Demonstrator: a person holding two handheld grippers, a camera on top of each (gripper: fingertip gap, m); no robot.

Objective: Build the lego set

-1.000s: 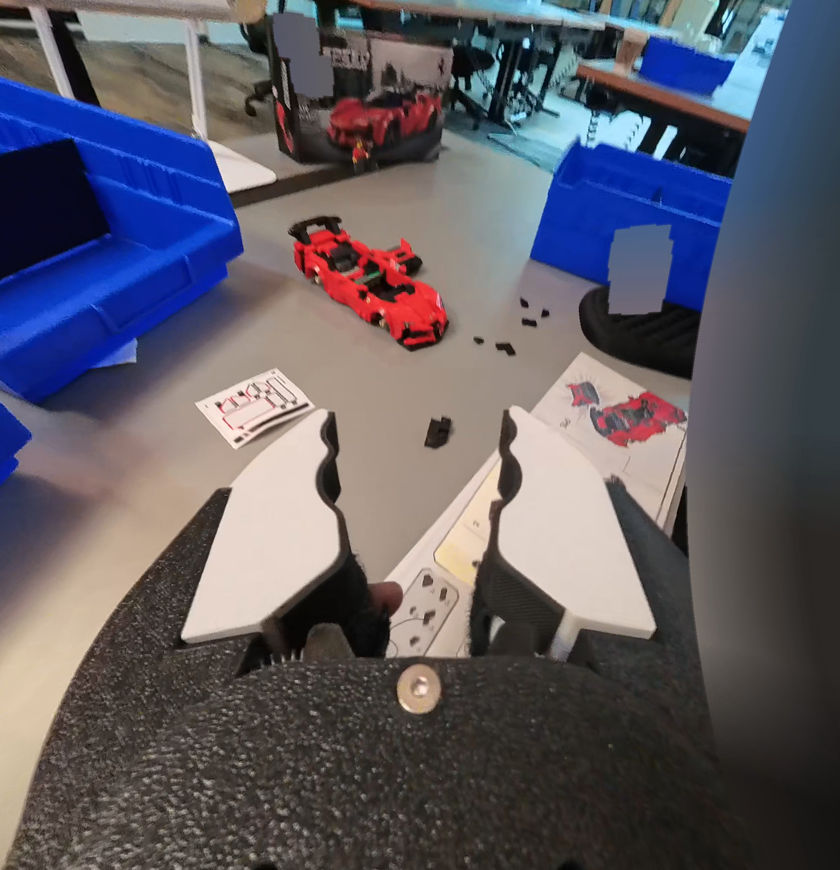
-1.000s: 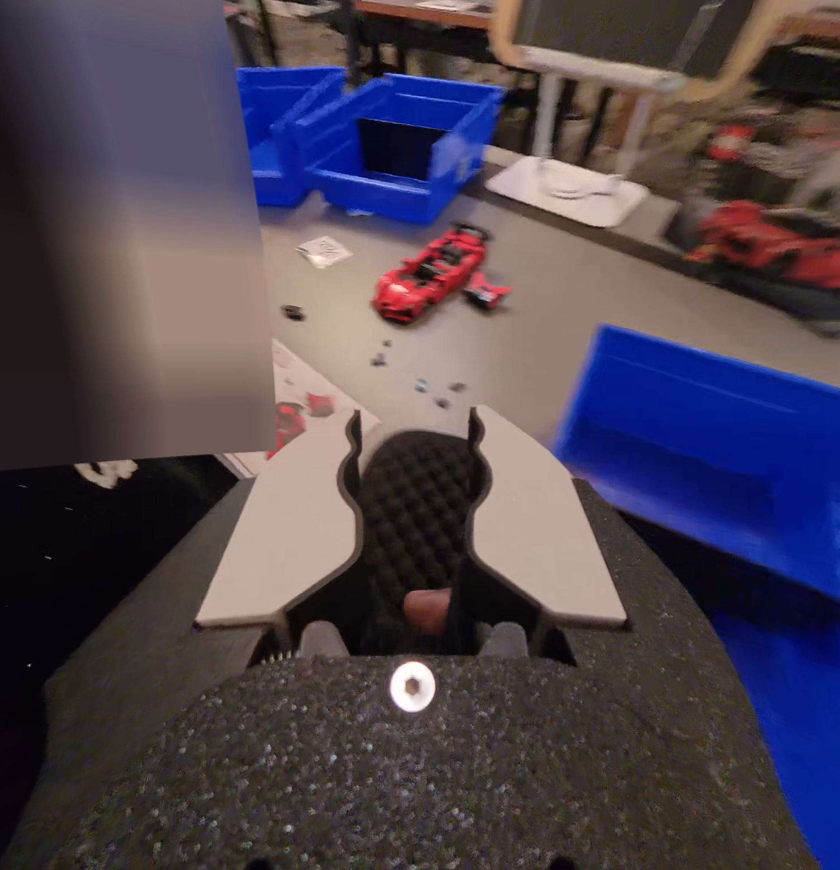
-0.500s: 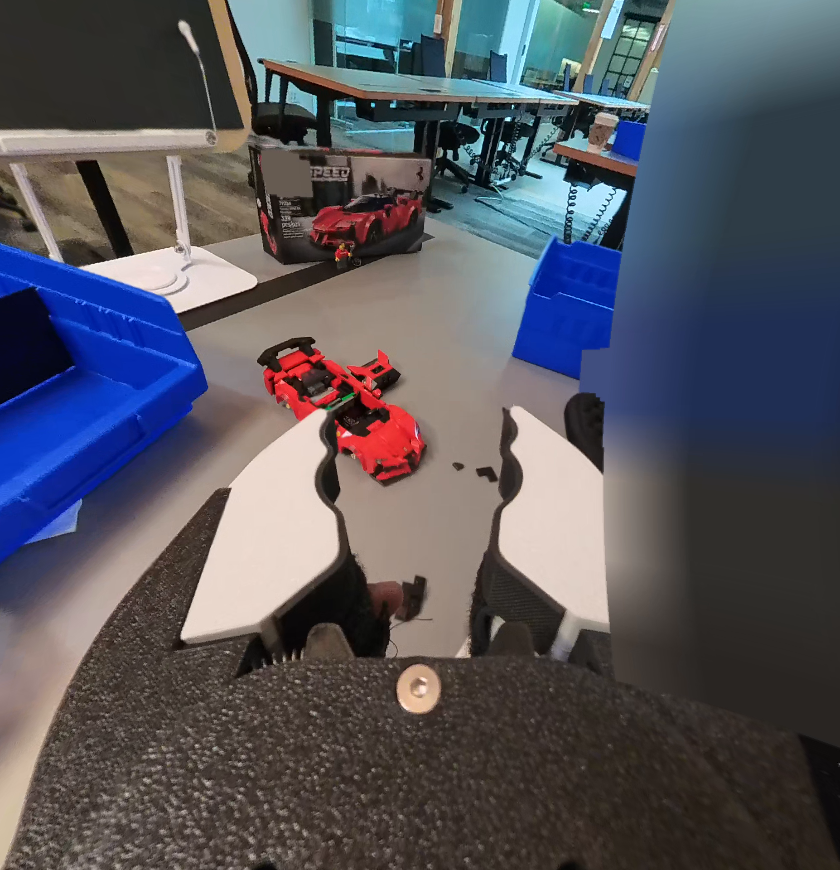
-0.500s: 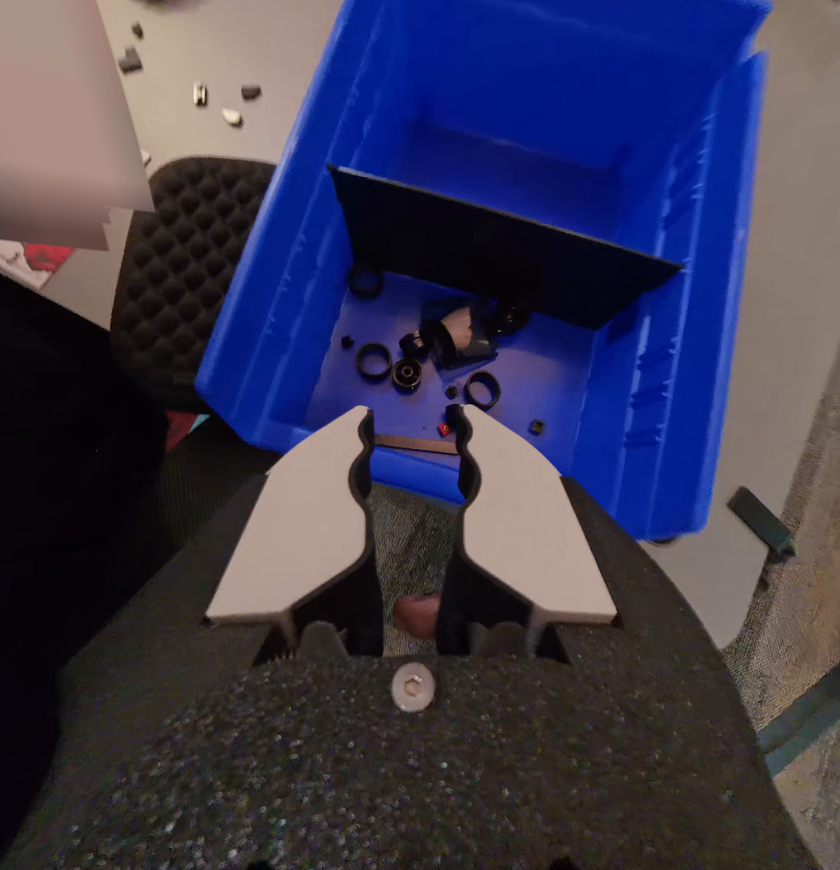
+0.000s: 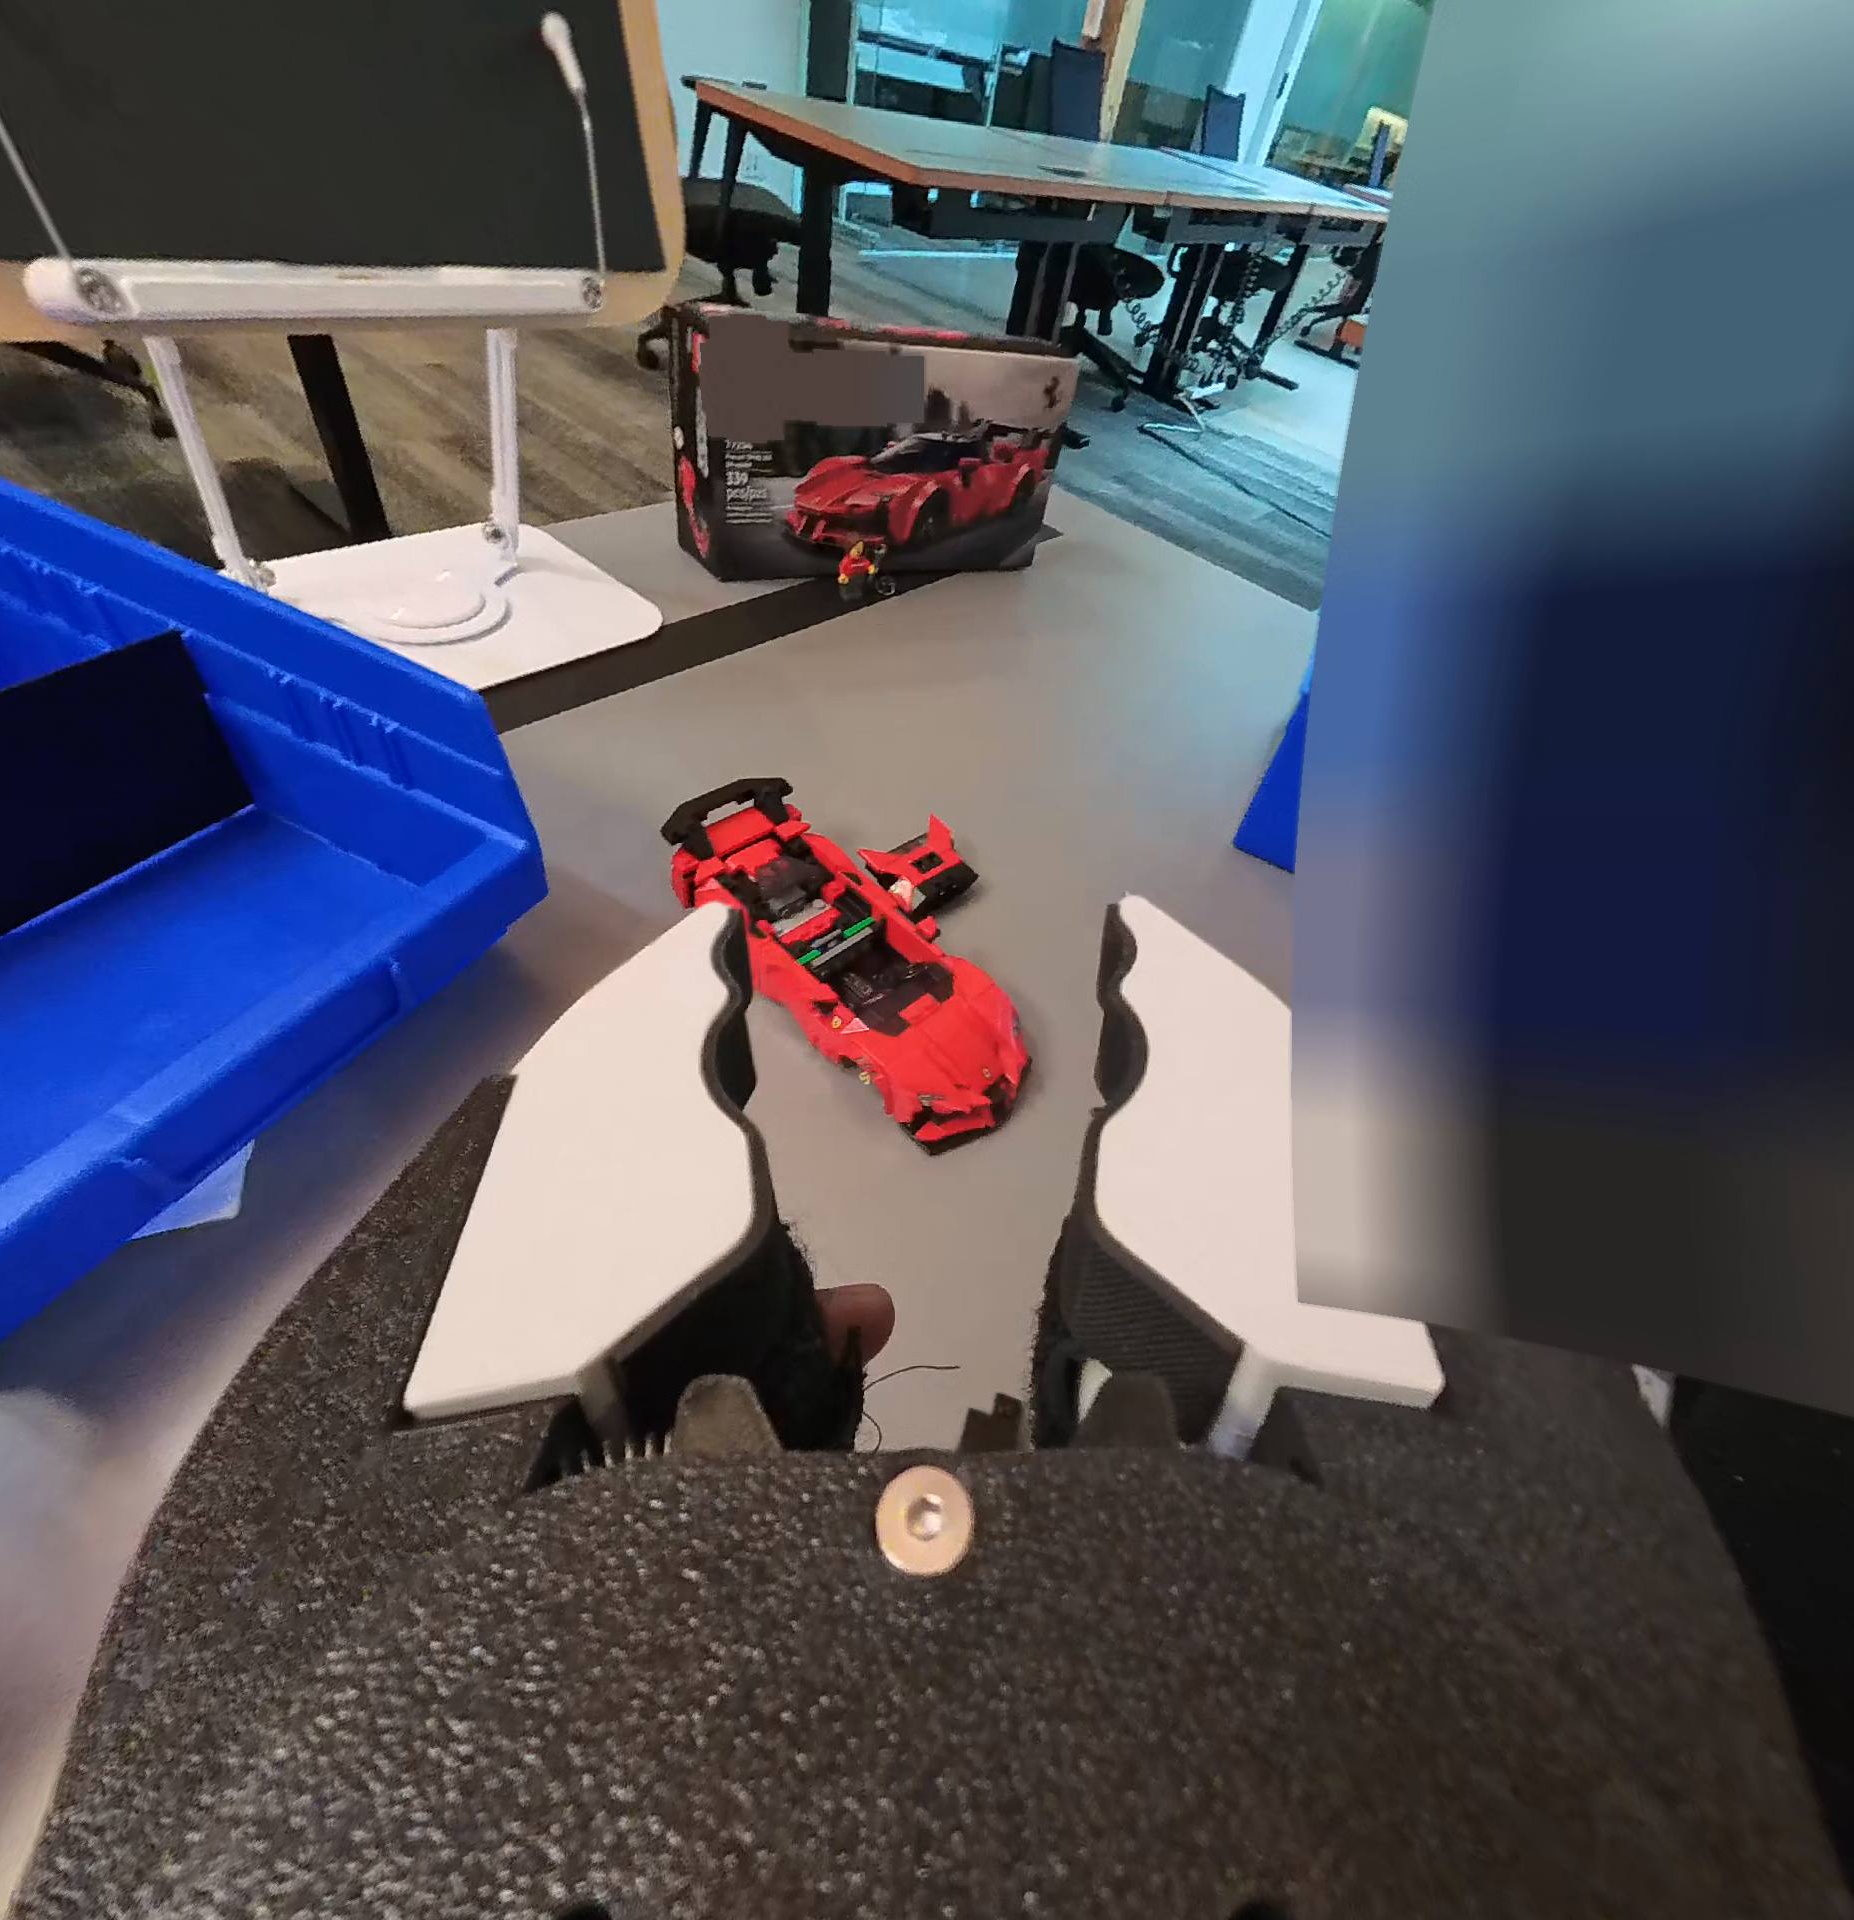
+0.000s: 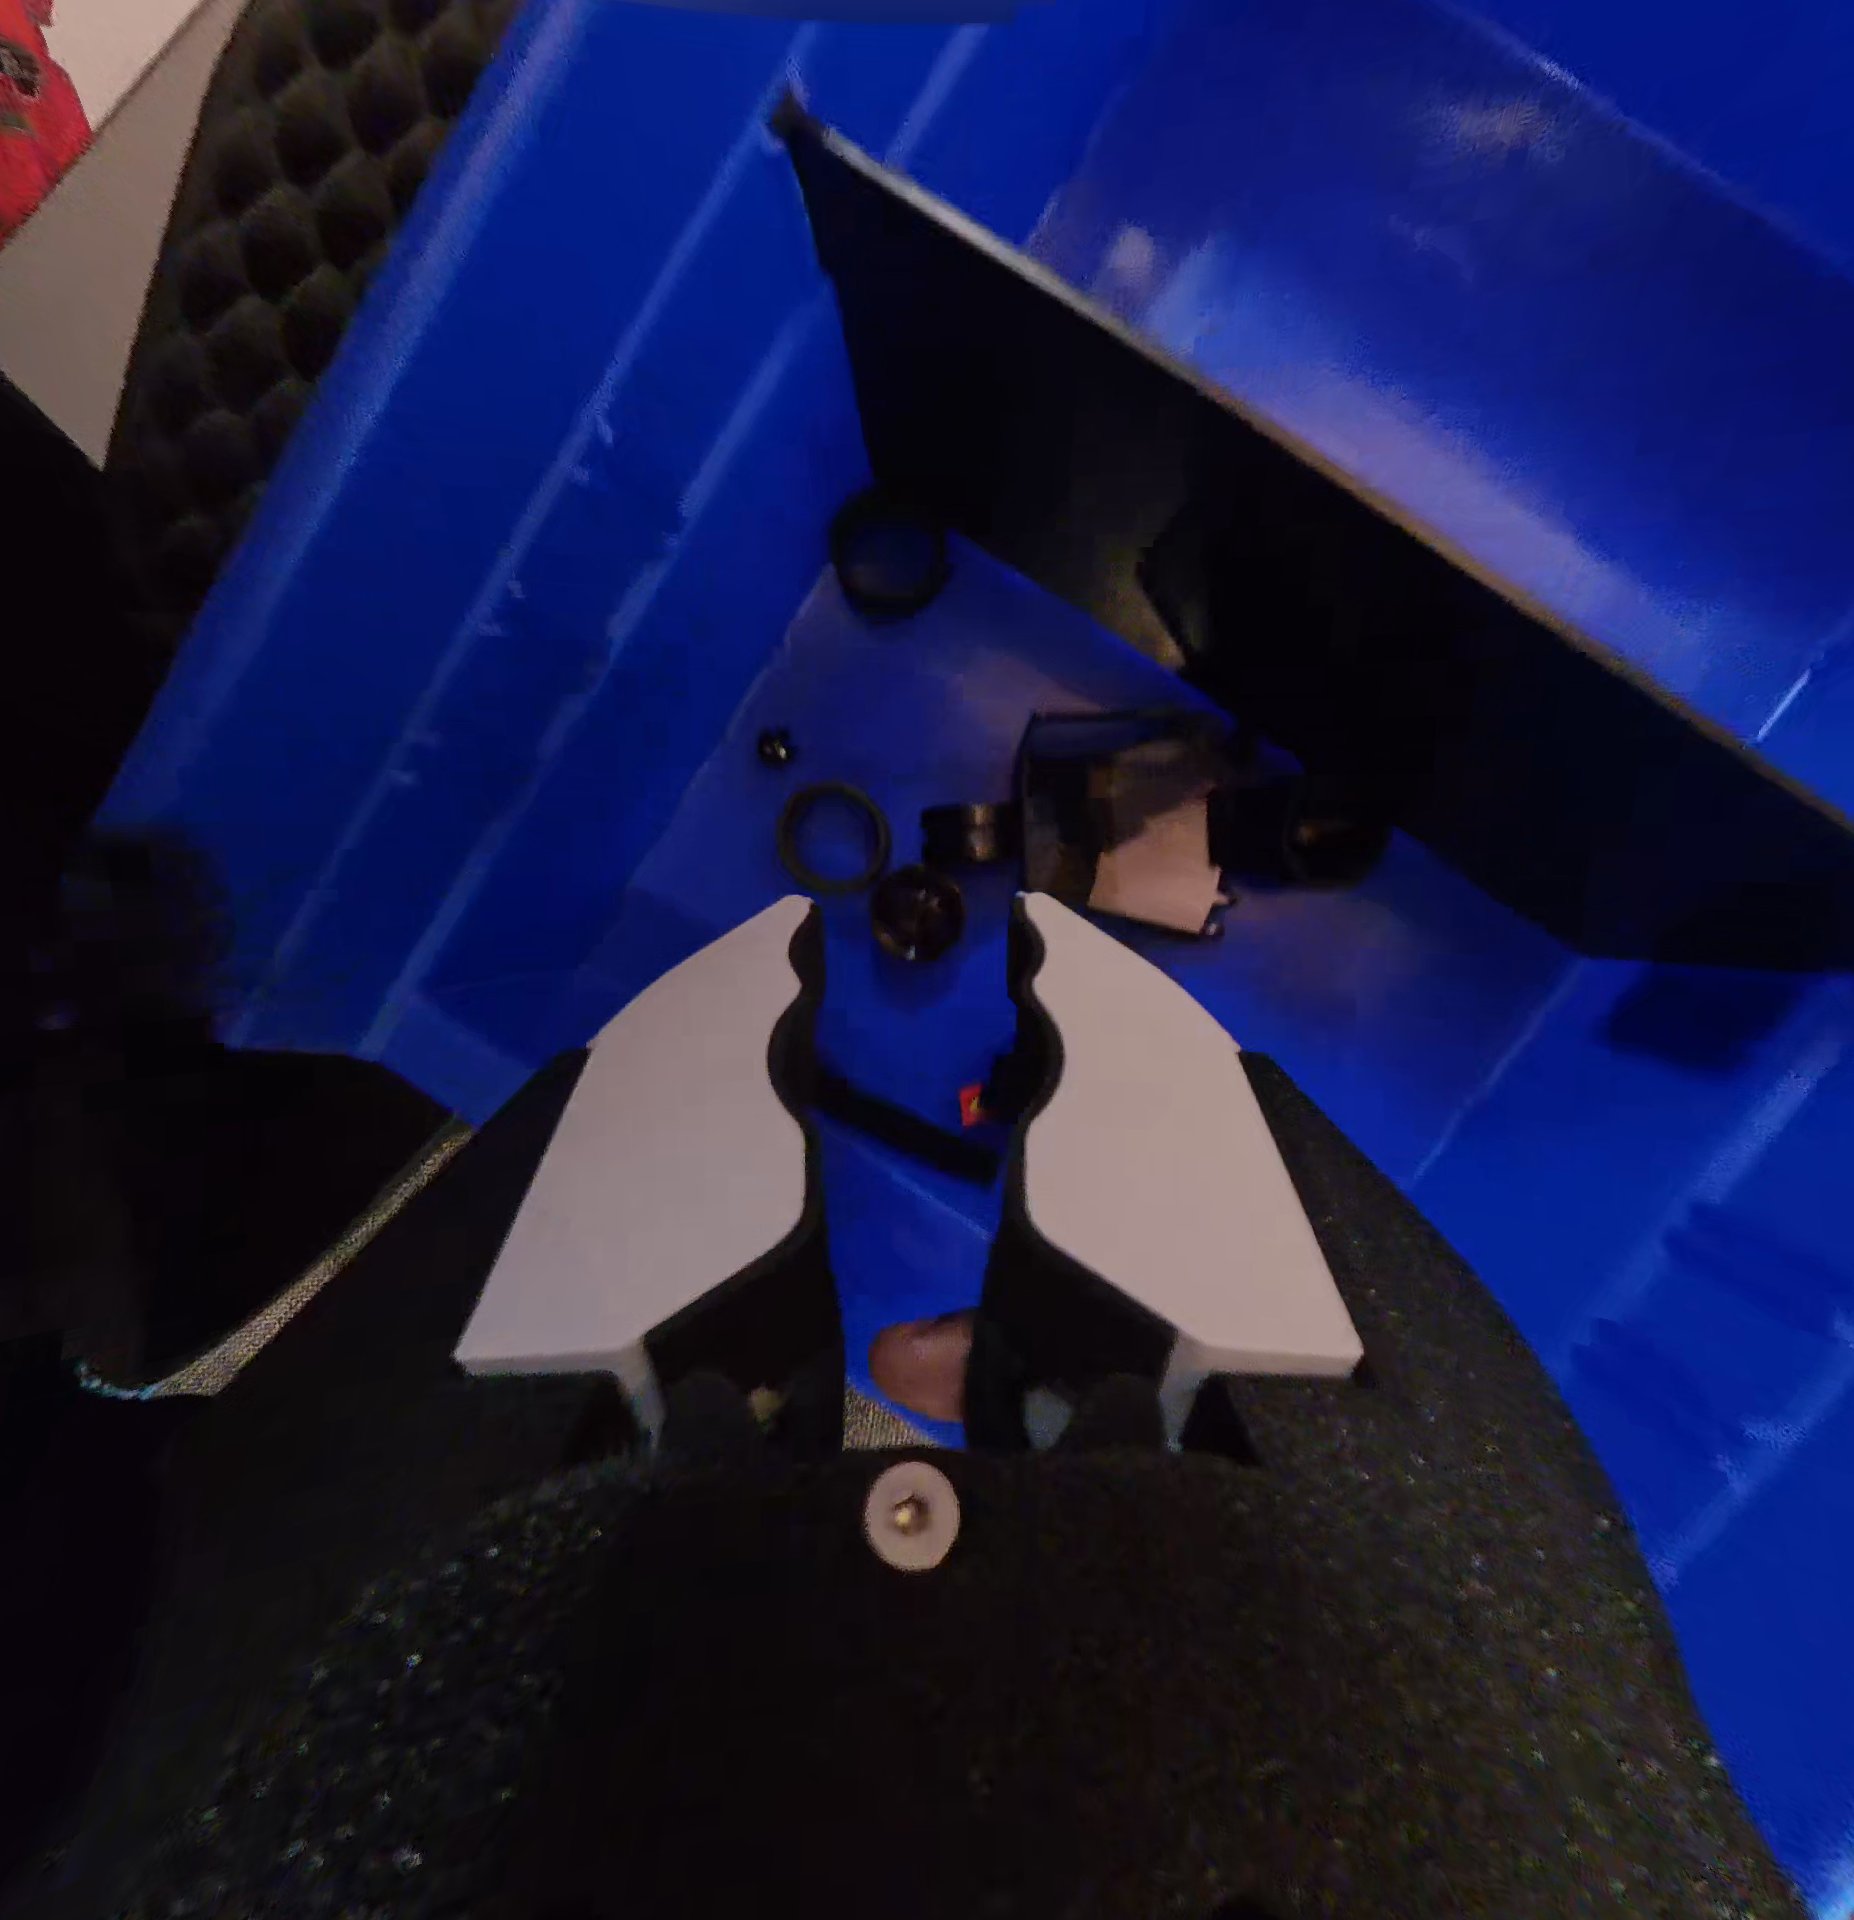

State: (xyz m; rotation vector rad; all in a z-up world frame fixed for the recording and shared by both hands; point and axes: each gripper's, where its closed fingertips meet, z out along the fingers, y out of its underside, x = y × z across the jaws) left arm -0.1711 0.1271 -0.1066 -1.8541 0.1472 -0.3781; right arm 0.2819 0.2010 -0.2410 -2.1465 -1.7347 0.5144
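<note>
A partly built red lego car (image 5: pixel 850 966) lies on the grey table (image 5: pixel 1089 727), with a loose red piece (image 5: pixel 928 862) beside it. My left gripper (image 5: pixel 923 925) is open and empty, hovering just in front of the car. My right gripper (image 6: pixel 915 920) is open and empty, reaching down into a blue bin (image 6: pixel 549 540). On the bin floor lie black tyres (image 6: pixel 835 836), a black wheel (image 6: pixel 918 912), a dark see-through piece (image 6: pixel 1120 821) and a thin black bar (image 6: pixel 902 1127). The wheel sits just beyond the fingertips.
A large blue bin (image 5: pixel 175 935) stands at the left of the table. The lego set box (image 5: pixel 861 457) and a white stand base (image 5: pixel 466 603) are at the back. A black divider (image 6: pixel 1318 499) crosses the right bin. Black foam (image 6: pixel 268 239) lies beside it. There is about 50 cm between the tips of the two grippers. My left tips are about 50 cm from the thin black bar (image 6: pixel 902 1127), my right tips only 6 cm. About 20 cm separates my left fingertips from the partly built red lego car (image 5: pixel 850 966). To reach the loose red piece (image 5: pixel 928 862) in a straight line is about 25 cm for my left fingers, about 40 cm for my right.
The left gripper has moved forward toward the car, past the instruction sheets. The right gripper has swung from the table over to the blue bin and dropped down into it.
</note>
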